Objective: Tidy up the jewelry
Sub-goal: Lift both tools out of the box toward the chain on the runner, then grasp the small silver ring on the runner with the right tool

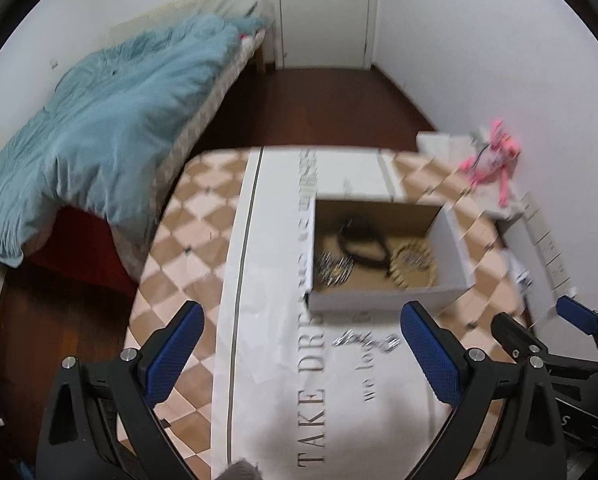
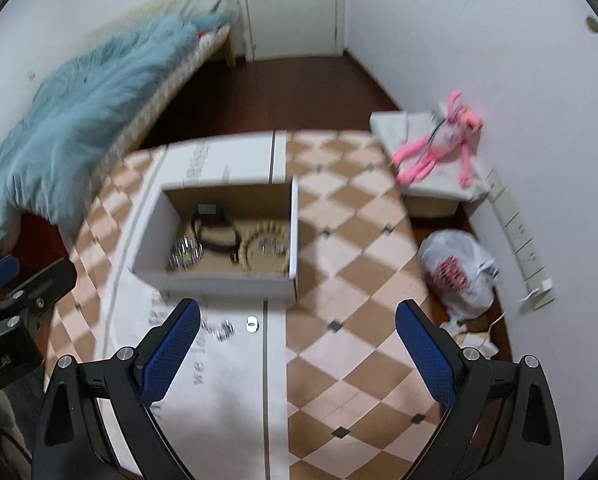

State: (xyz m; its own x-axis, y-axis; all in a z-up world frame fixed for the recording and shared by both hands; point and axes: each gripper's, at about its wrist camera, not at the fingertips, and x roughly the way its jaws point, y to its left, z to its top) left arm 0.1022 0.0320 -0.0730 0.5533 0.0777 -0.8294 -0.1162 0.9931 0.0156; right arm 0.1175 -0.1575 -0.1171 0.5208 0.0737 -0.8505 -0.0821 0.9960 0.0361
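Observation:
A white cardboard box (image 1: 387, 298) (image 2: 215, 278) stands on a white printed sheet on the table. Inside it lie a silver bracelet (image 1: 333, 268) (image 2: 185, 254), a dark band (image 1: 365, 246) (image 2: 217, 232) and a gold chain piece (image 1: 413, 262) (image 2: 265, 248). In front of the box, on the sheet, lies a silver chain (image 1: 365, 342) (image 2: 219, 330), and beside it a small silver ring (image 2: 252, 323). My left gripper (image 1: 303, 344) is open above the sheet, with the chain between its fingers' line. My right gripper (image 2: 297, 340) is open, empty, to the right of the chain.
The table (image 2: 359, 240) has a checkered brown and pink cloth. A pink plush toy (image 2: 439, 148) lies on a white box at the right wall, a plastic bag (image 2: 459, 276) below it. A bed with a blue blanket (image 1: 99, 128) stands on the left.

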